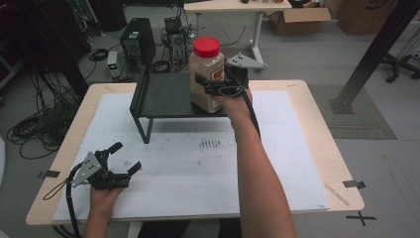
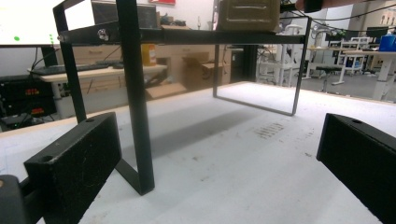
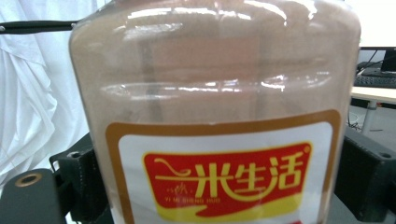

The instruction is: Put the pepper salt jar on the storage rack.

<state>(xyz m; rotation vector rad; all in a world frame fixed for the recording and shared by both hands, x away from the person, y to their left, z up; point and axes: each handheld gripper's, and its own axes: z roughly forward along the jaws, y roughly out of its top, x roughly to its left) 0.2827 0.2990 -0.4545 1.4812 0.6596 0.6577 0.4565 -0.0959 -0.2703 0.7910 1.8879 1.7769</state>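
White sheeting covers the bench (image 1: 297, 163), and from the high view your right gripper (image 1: 218, 84) clamps its jaws on the red-capped jar (image 1: 206, 74), which stands upright on the black shelf (image 1: 163, 96); your left gripper (image 1: 121, 166) rests low near the bench's front-left, jaws spread and holding nothing. Your left gripper view looks between its parted jaws at the shelf's leg (image 2: 135, 93). Your right gripper view has the jar's label (image 3: 224, 179) close between both jaws.
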